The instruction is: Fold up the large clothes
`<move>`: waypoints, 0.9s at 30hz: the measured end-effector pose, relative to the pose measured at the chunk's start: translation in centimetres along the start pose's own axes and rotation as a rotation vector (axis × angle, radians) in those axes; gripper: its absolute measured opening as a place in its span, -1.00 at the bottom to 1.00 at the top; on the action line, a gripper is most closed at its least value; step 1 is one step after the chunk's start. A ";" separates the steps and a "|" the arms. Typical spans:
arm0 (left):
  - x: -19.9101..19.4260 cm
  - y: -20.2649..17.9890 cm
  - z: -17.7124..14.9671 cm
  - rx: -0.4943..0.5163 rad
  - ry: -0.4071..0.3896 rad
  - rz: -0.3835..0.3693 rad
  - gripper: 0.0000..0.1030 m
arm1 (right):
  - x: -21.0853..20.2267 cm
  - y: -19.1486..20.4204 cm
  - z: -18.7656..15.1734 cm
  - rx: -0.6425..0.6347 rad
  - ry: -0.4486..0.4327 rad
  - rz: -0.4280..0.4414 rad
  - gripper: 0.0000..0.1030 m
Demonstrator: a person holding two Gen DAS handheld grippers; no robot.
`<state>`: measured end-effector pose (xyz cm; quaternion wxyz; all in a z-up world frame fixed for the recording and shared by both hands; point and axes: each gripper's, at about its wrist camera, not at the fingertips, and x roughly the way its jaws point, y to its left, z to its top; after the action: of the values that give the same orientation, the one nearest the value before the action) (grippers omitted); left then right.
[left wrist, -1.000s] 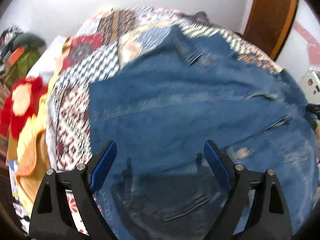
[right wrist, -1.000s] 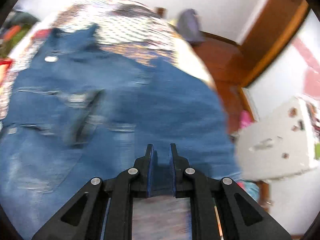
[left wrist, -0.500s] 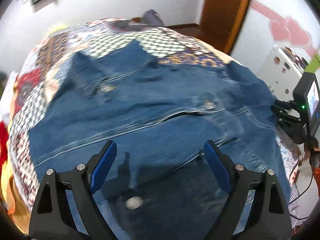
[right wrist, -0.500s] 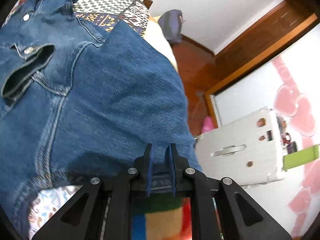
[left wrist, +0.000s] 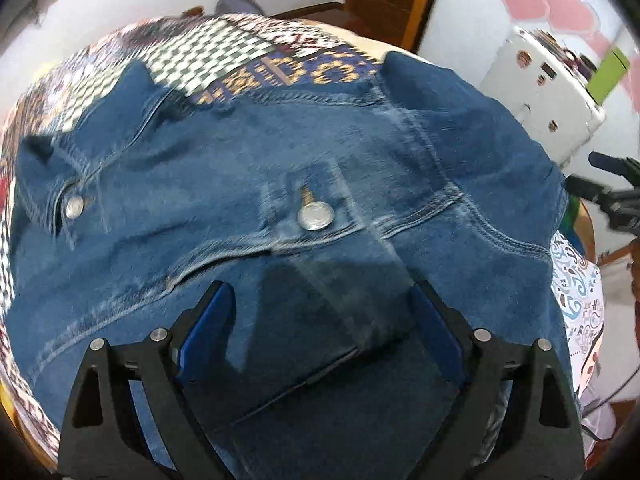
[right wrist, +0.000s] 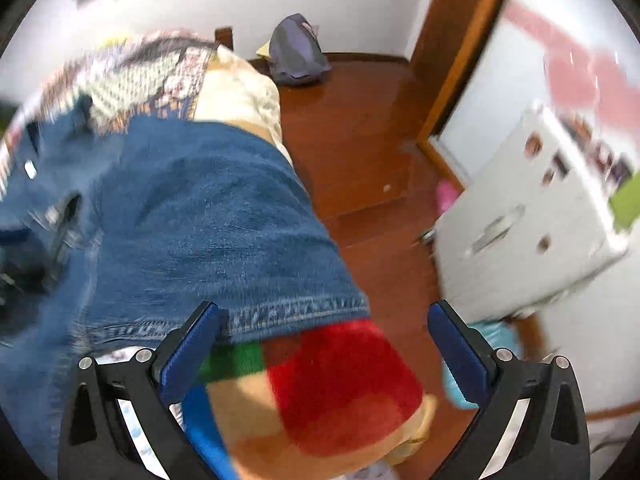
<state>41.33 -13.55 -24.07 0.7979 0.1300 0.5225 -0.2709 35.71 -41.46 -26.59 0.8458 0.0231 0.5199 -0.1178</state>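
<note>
My left gripper (left wrist: 320, 320) hangs over the denim jacket (left wrist: 280, 168), its jaws opening wide, pads clear of the cloth and nothing held. The jacket lies spread on the patchwork quilt (left wrist: 208, 52), which shows beyond its collar. Taking the jacket's centre button (left wrist: 315, 216) as my mark: a second button (left wrist: 75, 206) sits far left of it by the collar, a folded flap runs down from it toward my fingers, and a sleeve spreads right of it to the jacket's edge, where my other tool's black frame pokes in. My right gripper (right wrist: 324, 340) is at that right side; its jaws are opening, spread wide, gripping nothing. The jacket hem (right wrist: 296, 312) lies just above the gap between the fingers, over a red, green and blue blanket (right wrist: 344, 380). Right of that is wooden floor (right wrist: 360, 120) and a white cabinet (right wrist: 532, 216).
</note>
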 end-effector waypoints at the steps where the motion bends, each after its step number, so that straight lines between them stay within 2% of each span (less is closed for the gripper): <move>1: 0.1 -0.4 0.2 0.010 0.002 0.003 0.77 | -0.3 -0.8 -0.2 0.034 0.005 0.044 1.00; 4: 0.0 -1.4 0.9 0.026 -0.007 0.013 0.77 | -0.4 -3.2 -0.7 0.173 0.047 0.202 0.99; 8: -2.2 -1.4 1.3 0.012 -0.082 0.035 0.77 | 0.7 -5.4 -1.5 0.380 0.082 0.440 0.83; 11: -4.0 -0.6 1.5 -0.037 -0.130 0.015 0.77 | 2.6 -6.4 -1.7 0.488 0.127 0.524 0.72; 14: -6.0 0.8 1.0 -0.093 -0.172 0.006 0.77 | 4.3 -6.6 -1.8 0.563 0.160 0.555 0.69; 18: -7.3 2.4 0.2 -0.152 -0.193 0.026 0.77 | 5.6 -6.8 -1.4 0.633 0.141 0.566 0.69; 21: -8.0 3.5 -1.2 -0.217 -0.191 -0.004 0.77 | 6.9 -6.7 -1.4 0.704 0.134 0.572 0.69; 23: -8.3 4.1 -1.9 -0.245 -0.191 -0.017 0.77 | 7.3 -6.5 -1.0 0.709 0.126 0.559 0.66; 25: -8.6 4.3 -2.5 -0.259 -0.196 -0.007 0.77 | 7.5 -6.3 -0.5 0.703 0.122 0.540 0.43; 27: -8.8 4.5 -2.8 -0.265 -0.200 0.006 0.77 | 7.8 -6.5 -0.1 0.687 0.136 0.488 -0.06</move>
<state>39.04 -5.82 -17.61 0.8569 -0.0024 0.4712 -0.2090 37.59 -49.14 -33.01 0.7559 0.4336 0.4841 -0.0787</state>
